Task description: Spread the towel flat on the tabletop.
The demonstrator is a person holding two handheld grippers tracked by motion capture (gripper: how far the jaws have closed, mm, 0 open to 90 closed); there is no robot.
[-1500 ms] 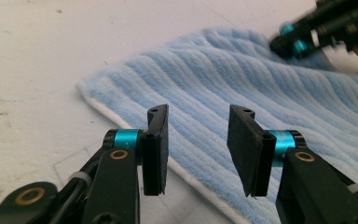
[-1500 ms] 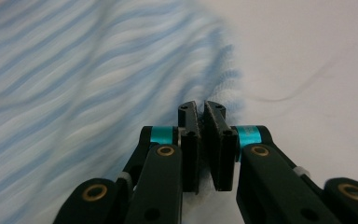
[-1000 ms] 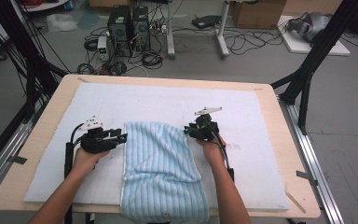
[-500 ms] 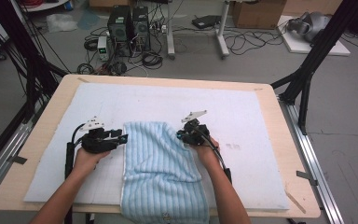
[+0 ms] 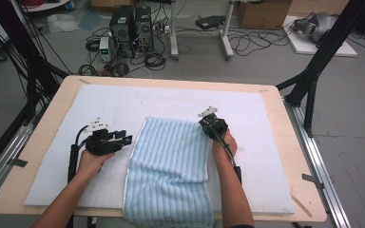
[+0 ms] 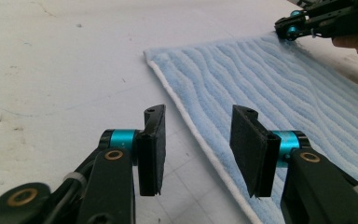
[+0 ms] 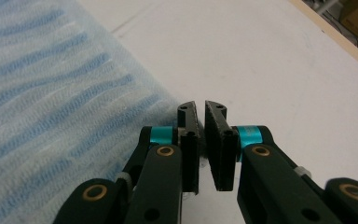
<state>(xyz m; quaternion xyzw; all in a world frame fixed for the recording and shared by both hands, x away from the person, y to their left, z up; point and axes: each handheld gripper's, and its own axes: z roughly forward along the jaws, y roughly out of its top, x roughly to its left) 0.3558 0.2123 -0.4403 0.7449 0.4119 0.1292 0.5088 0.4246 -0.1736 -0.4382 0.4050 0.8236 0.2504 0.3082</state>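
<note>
Lying flat on white foam, the ribbed blue terry towel (image 5: 168, 161) has its corner pinched by the right gripper (image 7: 201, 140).

**Right jaws nearly shut beside the towel's corner**

From the right gripper view I see my right gripper (image 7: 201, 140) with its two black jaws drawn almost together, only a thin slit left between the pads, and nothing that I can make out caught in it. They have just been closing. The blue striped towel (image 7: 46, 107) spreads across the left, its corner ending just beside the left jaw. Beyond lies the white mat (image 7: 270, 60), and the table's wooden edge (image 7: 335, 35) runs across the upper right.
</note>
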